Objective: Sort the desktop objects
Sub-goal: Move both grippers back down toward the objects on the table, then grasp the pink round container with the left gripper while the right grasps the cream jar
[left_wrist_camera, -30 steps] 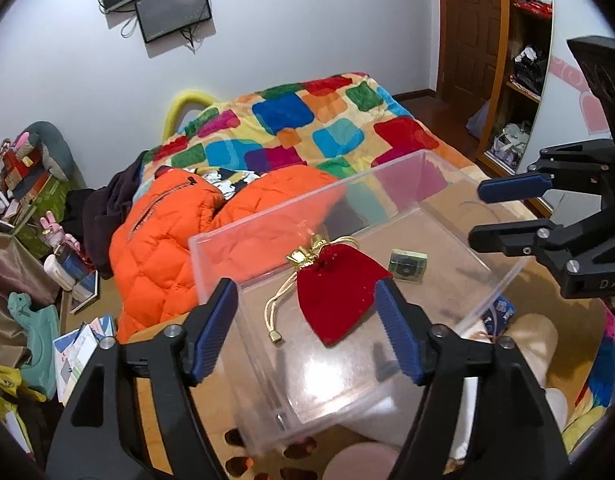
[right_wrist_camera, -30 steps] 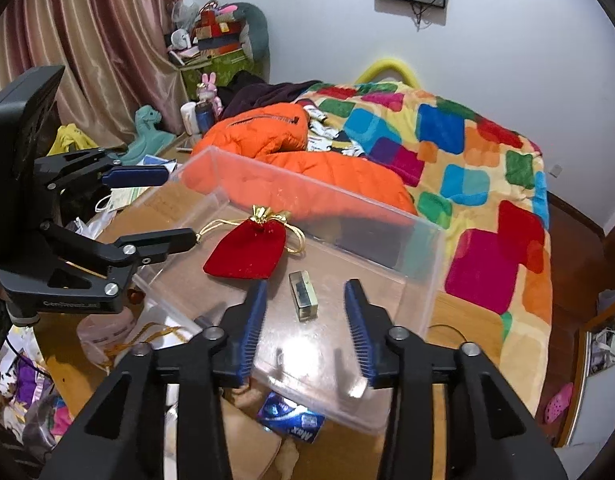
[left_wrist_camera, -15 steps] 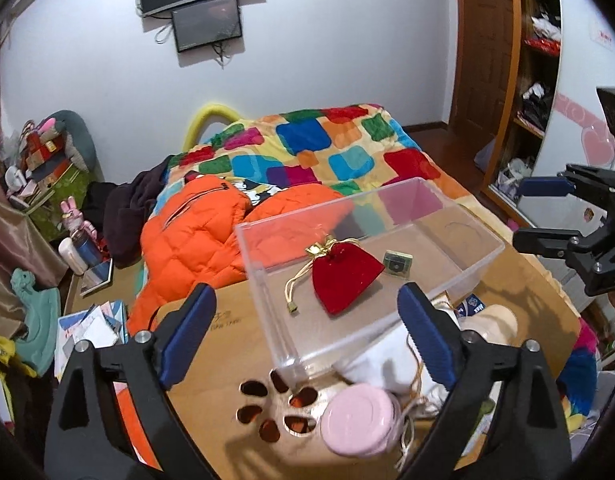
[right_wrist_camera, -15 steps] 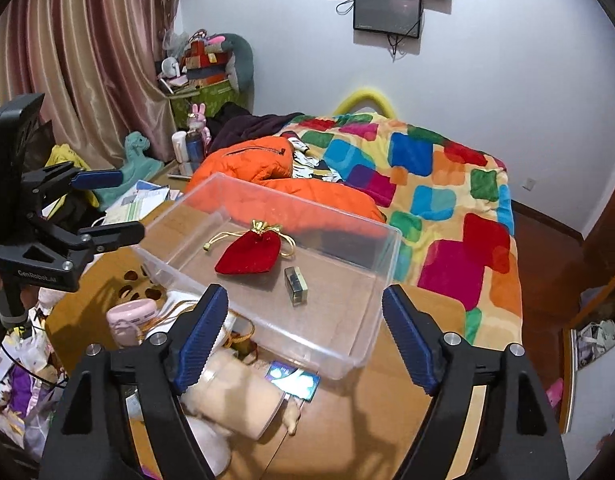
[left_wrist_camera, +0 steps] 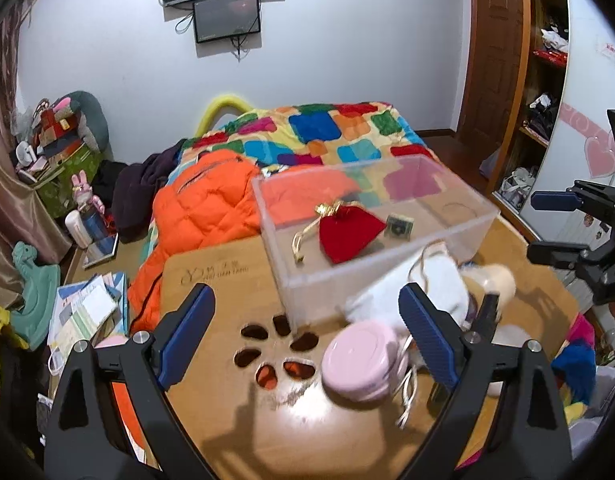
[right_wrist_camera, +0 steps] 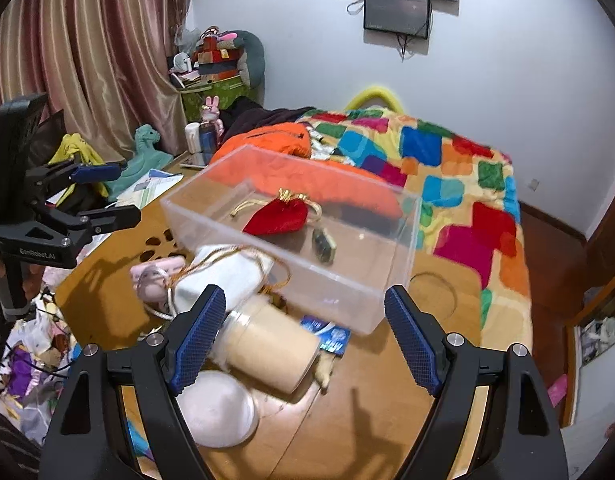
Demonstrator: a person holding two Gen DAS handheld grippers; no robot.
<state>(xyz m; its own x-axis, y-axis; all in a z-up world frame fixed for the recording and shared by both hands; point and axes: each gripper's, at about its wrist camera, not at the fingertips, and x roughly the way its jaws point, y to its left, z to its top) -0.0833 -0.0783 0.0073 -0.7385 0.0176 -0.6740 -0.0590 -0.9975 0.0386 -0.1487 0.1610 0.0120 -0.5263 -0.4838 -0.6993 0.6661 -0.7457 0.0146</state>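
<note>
1. My left gripper (left_wrist_camera: pixel 307 332) hung over the table (left_wrist_camera: pixel 211 272), jaws wide, gripping nothing.
2. The pink case (left_wrist_camera: pixel 361 354) sat just ahead of it, touching the white pouch (left_wrist_camera: pixel 419 288).
3. The clear box (right_wrist_camera: pixel 299 236) held the red pouch (right_wrist_camera: pixel 277 218) and a small cube (right_wrist_camera: pixel 323 242).
4. My right gripper (right_wrist_camera: pixel 305 334) stood apart too, empty, above the beige jar (right_wrist_camera: pixel 271 346).

— How do the left tongs (left_wrist_camera: pixel 307 336) stand?
— Spread wide, nothing between the blue pads, tilted down over the near edge of the surface.
— And the right tongs (right_wrist_camera: pixel 305 340)?
— Also wide apart and empty, angled down the same way, near the other edge.
</note>
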